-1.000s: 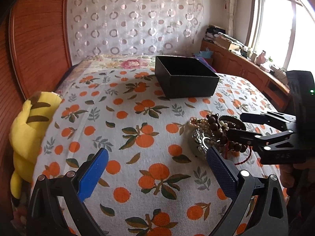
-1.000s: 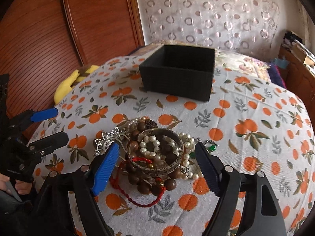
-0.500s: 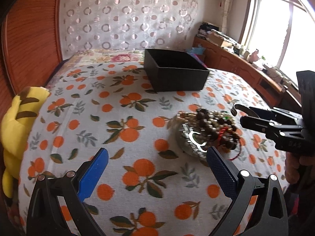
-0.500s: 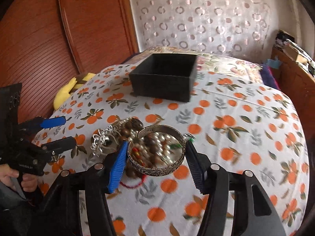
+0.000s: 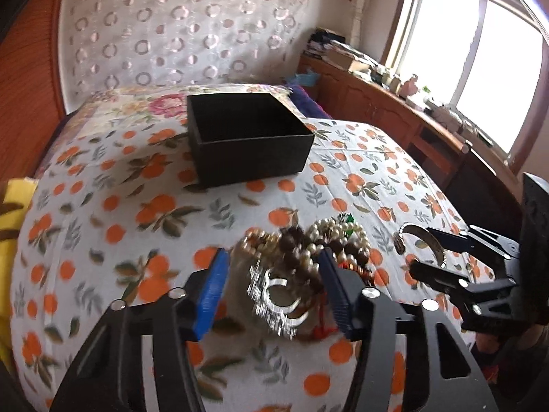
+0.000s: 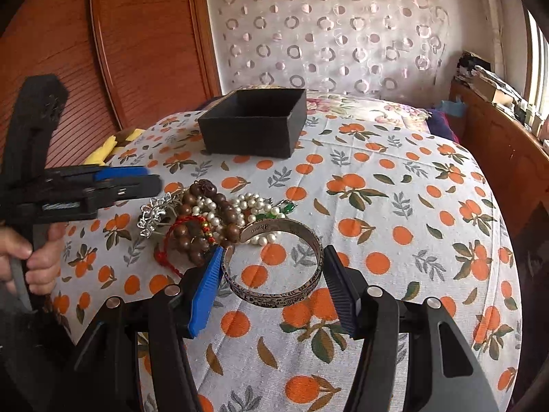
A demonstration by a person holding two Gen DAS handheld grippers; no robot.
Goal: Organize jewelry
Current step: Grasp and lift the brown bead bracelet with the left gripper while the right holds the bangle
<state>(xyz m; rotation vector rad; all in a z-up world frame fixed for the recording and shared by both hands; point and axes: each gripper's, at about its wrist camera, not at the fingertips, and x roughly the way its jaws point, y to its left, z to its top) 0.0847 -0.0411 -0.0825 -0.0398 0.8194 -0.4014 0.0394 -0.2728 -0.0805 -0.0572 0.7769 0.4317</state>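
Observation:
A heap of jewelry (image 5: pixel 308 250) lies on the orange-print bedspread: pearls, brown wooden beads (image 6: pixel 195 213), a red cord and a silver flower piece (image 5: pixel 278 295). My right gripper (image 6: pixel 271 274) is shut on a silver cuff bangle (image 6: pixel 274 264) and holds it above the bed, just right of the heap; it also shows in the left wrist view (image 5: pixel 422 243). My left gripper (image 5: pixel 272 288) is open, its fingers on either side of the silver flower piece and the heap's near edge. An open black box (image 5: pixel 247 140) stands farther back.
A yellow plush toy (image 5: pixel 13 213) lies at the bed's left edge. A wooden headboard (image 6: pixel 113 51) rises on the left. A wooden cabinet (image 5: pixel 411 127) with clutter runs along the right under a window.
My right gripper closed on the bangle and lifted it off the heap to the right. My left gripper moved in over the heap and narrowed around the silver flower piece.

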